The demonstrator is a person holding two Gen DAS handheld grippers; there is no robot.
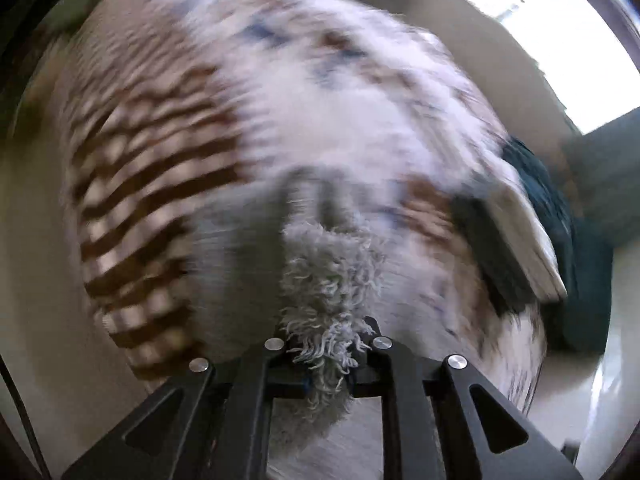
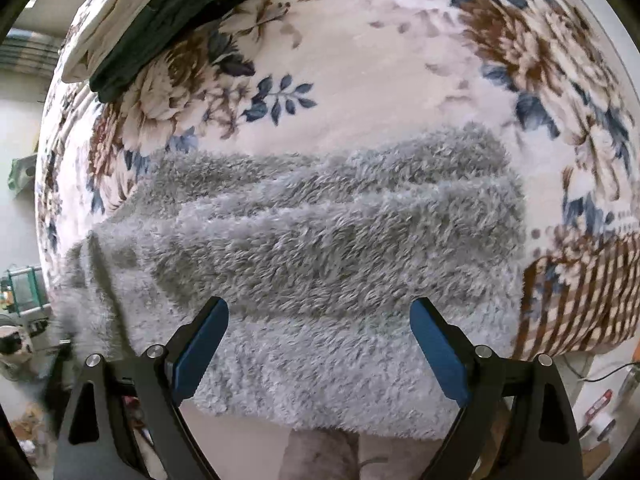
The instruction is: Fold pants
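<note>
- Grey, shaggy fleece pants point(image 2: 304, 240) lie across the near edge of the floral bed blanket point(image 2: 360, 60), bunched into long soft ridges, with one hem hanging over that edge.
- We hold our left gripper point(image 1: 324, 344) pinched together on a tuft of the same fleece; that view is blurred, so we cannot tell which part of the garment it is.
- Our right gripper point(image 2: 320, 344) hovers over the pants with its blue-padded fingers point(image 2: 200, 344) spread wide apart, gripping nothing.
- We judge the fabric light, limp and thick: it should drape and slump instead of creasing, and the pile may slip unless we bite deep.
- The best hold for the right tool looks like the near hem, taken through all its layers.
- A stack of folded clothes, dark green over white point(image 2: 160, 12), sits at the blanket's far left corner, well apart from the pants.
- Nothing lies on the blanket between the pants and that stack.
</note>
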